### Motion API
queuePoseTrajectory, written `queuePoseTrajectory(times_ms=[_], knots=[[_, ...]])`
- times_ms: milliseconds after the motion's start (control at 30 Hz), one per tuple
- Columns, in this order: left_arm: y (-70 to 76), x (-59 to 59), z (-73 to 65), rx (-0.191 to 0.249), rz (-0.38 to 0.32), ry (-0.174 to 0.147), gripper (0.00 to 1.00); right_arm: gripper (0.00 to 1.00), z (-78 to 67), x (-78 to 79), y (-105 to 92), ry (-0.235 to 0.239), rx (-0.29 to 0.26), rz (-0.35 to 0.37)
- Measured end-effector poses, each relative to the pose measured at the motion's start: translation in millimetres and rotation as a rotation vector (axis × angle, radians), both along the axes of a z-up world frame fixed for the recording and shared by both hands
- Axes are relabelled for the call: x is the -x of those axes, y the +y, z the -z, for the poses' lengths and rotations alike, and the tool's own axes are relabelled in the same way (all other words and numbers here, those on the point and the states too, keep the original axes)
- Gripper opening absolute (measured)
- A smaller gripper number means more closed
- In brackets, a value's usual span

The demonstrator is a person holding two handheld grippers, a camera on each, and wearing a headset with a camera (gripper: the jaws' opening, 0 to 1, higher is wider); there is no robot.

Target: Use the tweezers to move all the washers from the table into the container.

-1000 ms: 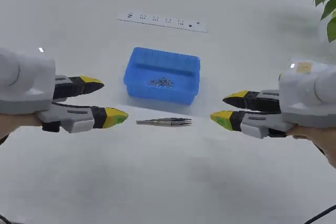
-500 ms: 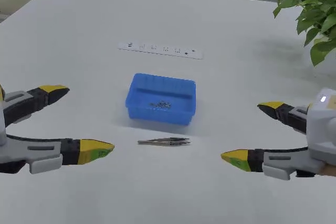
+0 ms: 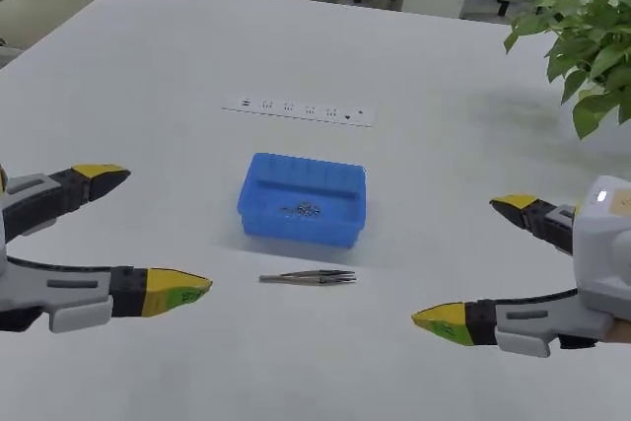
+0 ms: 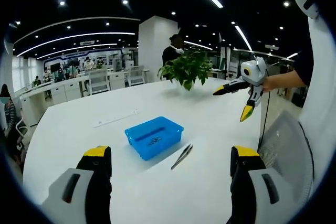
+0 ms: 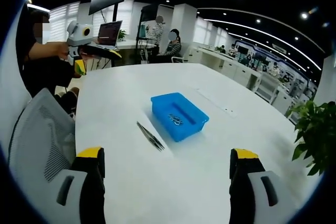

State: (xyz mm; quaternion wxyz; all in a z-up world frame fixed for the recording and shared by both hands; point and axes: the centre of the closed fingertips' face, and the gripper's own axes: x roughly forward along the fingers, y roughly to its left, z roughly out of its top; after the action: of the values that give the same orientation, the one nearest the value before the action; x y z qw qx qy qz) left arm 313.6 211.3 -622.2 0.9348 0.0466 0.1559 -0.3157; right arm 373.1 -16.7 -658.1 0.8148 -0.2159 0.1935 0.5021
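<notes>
Washers [image 3: 303, 210]: heaped inside the container [image 3: 296, 231], job looks finished.
Tweezers [image 3: 308, 278]: flat on the table [image 3: 444, 145] just before the container, nobody holding them.
Left gripper [image 3: 163, 232]: jaws wide, empty, parked well left of the container.
Right gripper [image 3: 458, 263]: gaping, empty, well right of it.

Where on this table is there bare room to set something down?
Bare: the wide stretch beyond the power strip, either side of the blue container, and the near patch this side of the tweezers, between the open left tongs and right tongs. Crowded: the middle, where tweezers lie just before the container.
</notes>
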Motion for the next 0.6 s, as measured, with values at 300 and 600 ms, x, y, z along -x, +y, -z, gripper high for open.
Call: queuePoseTrajectory(times_ms=[300,600], knots=[[-0.3,7.1,8.1,-0.03,0.013,0.027,1.0,1.0,-0.4,3.8,0.5,0.011,-0.009,0.005],[-1.4,3.2,5.5,-0.034,0.023,0.031,1.0,1.0,-2.3,5.7,-2.7,0.017,-0.007,0.009]])
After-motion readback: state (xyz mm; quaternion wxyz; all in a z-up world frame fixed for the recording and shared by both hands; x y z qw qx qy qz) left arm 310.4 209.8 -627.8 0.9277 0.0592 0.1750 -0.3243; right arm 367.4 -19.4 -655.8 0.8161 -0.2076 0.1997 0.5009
